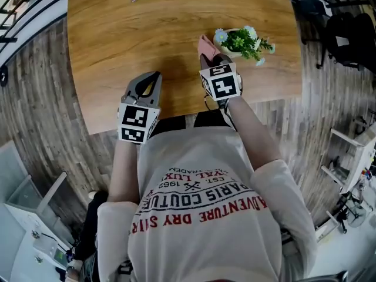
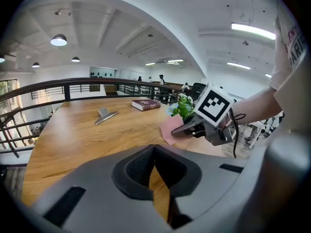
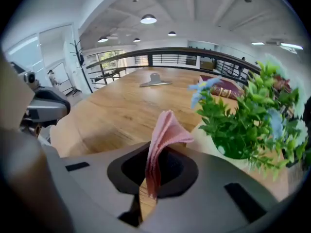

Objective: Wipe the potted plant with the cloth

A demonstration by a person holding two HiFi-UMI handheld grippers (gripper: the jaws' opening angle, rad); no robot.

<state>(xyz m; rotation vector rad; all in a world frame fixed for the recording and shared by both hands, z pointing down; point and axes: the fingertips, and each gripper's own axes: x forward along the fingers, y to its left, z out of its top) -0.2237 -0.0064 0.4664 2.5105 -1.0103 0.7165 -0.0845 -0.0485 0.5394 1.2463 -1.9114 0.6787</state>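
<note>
Warm, honey-toned wood grain runs across a broad tabletop (image 1: 117, 40) with a rounded edge. Grey plank flooring (image 1: 35, 110) lies below it, and a dark metal railing (image 2: 73, 84) curves behind. We're looking down over the person's pale printed shirt (image 1: 200, 204), both arms reaching forward.

On the right, the right gripper (image 1: 214, 59) is clamped on the cloth (image 3: 163, 140). It's a soft pink piece with a fine woven texture, folded into thin layers. The jaws pinch its lower part, and the free end stands up out of them and flops over in a rounded peak. That peak sits just beside the potted plant (image 3: 243, 125); whether it touches the pot I can't tell.

The plant has bushy small green leaves, a few pale blue blossoms on top and a smooth cream pot. It stands upright near the tabletop's near edge, to the person's right.

Over on the left, the left gripper (image 1: 154, 76) hangs above the near edge, well apart from the plant. Its grey moulded jaws are pressed together with nothing between the dark pads. From the left gripper view, the other gripper's marker cube is in front of the foliage, with the pink cloth poking out by its tip.

Further back, a dark red hardcover book (image 2: 146, 104) lies flat. A silvery metal clip (image 2: 105, 115) rests on the wood to its left, well apart from everything else.
</note>
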